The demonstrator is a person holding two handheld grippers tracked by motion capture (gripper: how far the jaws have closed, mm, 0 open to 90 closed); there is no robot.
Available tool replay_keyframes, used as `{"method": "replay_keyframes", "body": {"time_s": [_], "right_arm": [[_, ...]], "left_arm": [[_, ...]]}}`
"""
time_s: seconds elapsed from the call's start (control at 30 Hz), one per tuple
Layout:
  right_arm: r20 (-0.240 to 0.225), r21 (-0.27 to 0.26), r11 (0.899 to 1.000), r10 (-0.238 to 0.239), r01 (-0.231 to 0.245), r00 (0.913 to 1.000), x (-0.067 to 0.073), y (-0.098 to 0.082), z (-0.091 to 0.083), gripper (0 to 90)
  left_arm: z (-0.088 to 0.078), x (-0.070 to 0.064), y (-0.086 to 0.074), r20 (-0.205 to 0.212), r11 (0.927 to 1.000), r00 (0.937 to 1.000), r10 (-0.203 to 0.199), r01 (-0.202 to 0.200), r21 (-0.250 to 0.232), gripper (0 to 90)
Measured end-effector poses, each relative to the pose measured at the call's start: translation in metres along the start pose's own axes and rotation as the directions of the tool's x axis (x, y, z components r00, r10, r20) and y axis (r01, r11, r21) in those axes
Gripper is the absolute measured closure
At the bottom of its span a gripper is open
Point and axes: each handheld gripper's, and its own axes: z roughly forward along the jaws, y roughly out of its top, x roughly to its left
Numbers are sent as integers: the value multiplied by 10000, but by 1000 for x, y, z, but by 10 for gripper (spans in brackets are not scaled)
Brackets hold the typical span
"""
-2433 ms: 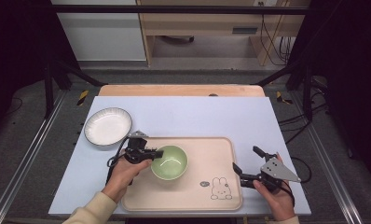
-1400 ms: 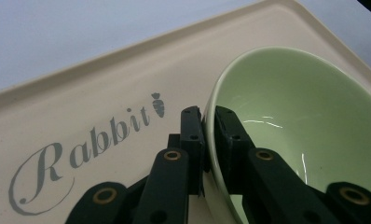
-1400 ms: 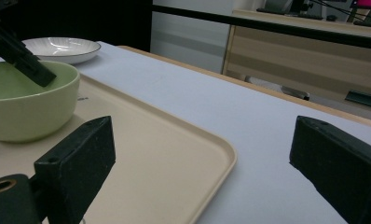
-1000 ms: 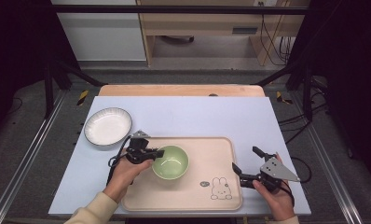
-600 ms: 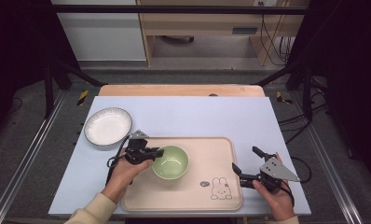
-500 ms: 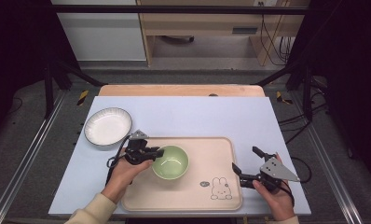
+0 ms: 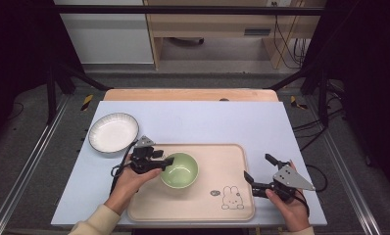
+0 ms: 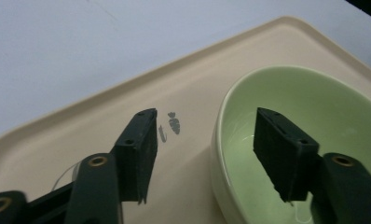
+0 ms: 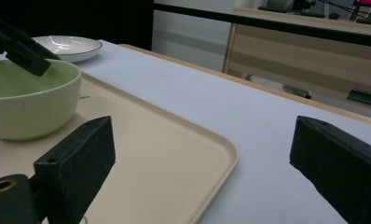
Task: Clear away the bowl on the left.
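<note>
Here the green bowl (image 7: 179, 170) sits upright, mouth up, on the left half of the beige tray (image 7: 232, 161), round with no long axis to speak of. The left claw (image 7: 167, 161) reaches level from the left, its jaws having just been opening and now released, astride the bowl's near rim without pressing it, one inside and one outside; the right claw (image 7: 258, 172) rests spread wide and empty at the tray's right edge, pointing left. The tray lies on a pale blue desk (image 7: 207, 117) beside a white plate (image 7: 113, 133), with dark frame and floor around.
</note>
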Motion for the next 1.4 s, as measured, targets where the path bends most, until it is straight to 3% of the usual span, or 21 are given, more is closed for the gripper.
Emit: {"method": "replay_keyframes", "body": {"time_s": [0.1,0.23,0.37,0.5,0.8,1.03,1.4], "right_arm": [[-10,-3,10000,11,-11,10000,0,0,0,67],[-3,-7,10000,-6,6,10000,0,0,0,66],[-30,-23,10000,5,-5,10000,1,0,0,66],[-12,-26,10000,38,-38,10000,1,0,-1,65],[-37,-44,10000,2,-2,10000,1,1,-1,65],[-43,-40,10000,-7,7,10000,1,1,-1,65],[-34,-76,10000,35,-36,10000,1,1,-1,65]], "left_arm": [[-4,0,1,98,9990,9999,38,-33,-436,301],[-11,0,0,345,9913,9963,790,-749,-1080,196],[-20,-2,-1,374,9757,9883,1479,-1397,-1686,161],[-32,-3,-4,104,9535,9787,2049,-1972,-2281,135],[-62,-1,-15,-431,9292,9766,2109,-2139,-3012,117],[-72,5,-25,-585,9203,9736,2205,-2275,-3182,107],[-88,29,-48,-594,9091,9801,1893,-1978,-3667,108]]}}
